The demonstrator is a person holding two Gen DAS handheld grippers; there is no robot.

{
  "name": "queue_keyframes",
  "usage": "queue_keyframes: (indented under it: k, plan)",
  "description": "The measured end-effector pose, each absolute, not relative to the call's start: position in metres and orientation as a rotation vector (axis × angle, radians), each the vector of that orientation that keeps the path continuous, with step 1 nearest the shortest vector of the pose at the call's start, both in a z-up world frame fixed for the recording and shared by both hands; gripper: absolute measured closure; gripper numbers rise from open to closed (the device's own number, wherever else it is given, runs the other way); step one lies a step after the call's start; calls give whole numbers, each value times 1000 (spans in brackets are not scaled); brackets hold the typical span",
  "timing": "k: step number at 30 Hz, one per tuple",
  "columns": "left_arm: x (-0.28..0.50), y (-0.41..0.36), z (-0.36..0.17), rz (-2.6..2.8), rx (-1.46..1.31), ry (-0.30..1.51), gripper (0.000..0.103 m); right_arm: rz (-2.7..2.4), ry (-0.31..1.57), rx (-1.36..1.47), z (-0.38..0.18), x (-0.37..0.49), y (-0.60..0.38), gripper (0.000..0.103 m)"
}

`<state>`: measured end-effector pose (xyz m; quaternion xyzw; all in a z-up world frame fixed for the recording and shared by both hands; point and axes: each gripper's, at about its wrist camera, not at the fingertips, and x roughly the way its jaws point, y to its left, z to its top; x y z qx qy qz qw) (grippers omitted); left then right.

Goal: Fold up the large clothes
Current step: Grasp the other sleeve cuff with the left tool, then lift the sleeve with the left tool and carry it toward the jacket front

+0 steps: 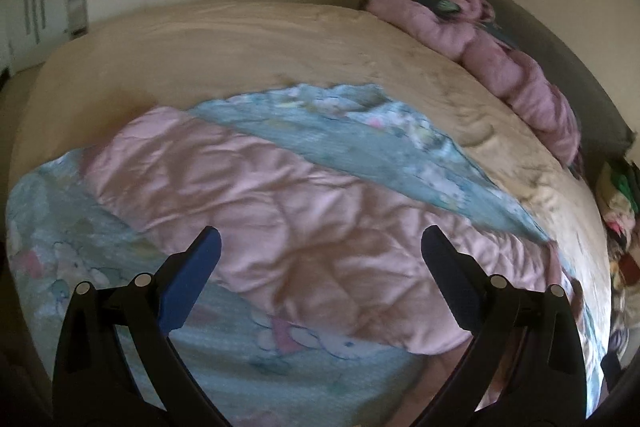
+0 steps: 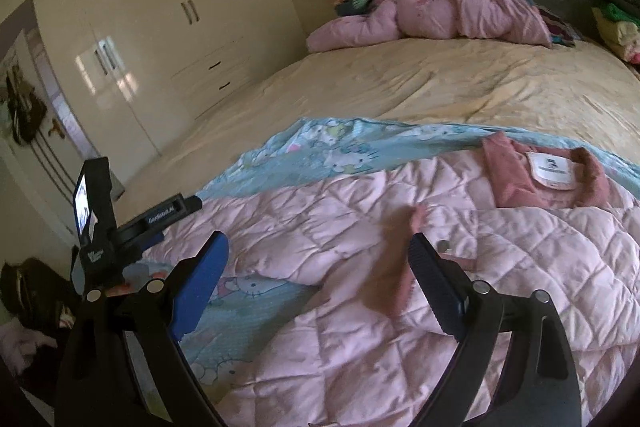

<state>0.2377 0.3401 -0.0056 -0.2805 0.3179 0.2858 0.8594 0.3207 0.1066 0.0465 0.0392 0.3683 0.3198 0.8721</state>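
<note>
Left gripper (image 1: 320,247) apart, empty | right gripper (image 2: 318,251) apart, empty | I see pink quilted jacket (image 2: 460,267) spread on bed (image 2: 400,87), over cartoon blanket (image 2: 328,151) | folding barely begun, folds all left

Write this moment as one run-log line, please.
left gripper: open, holds nothing | right gripper: open, holds nothing | pale pink quilted jacket: spread on blue cartoon-print blanket | fold: not visible

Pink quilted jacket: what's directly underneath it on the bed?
The pink quilted jacket lies on a light blue cartoon-print blanket, which shows past its top and left edges. That blanket rests on the beige bedspread. Whatever lies beneath the jacket's middle is covered.
</note>
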Motion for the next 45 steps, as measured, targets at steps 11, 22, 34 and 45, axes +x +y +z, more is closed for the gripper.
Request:
queue_keyframes:
  k: [11,22,34,45]
  plan:
    - [195,414,-49,800,-805,686,9,744,825,-21,25,315,153,13]
    - [200,437,-101,756,-1052,647,9,771,901,7,0,317,165,13]
    - [215,437,-83,672,-975,560,80,726,928,119,-9,322,119,13]
    - [208,395,16,540,-781,371,87,657,898,222,-4,313,68,13]
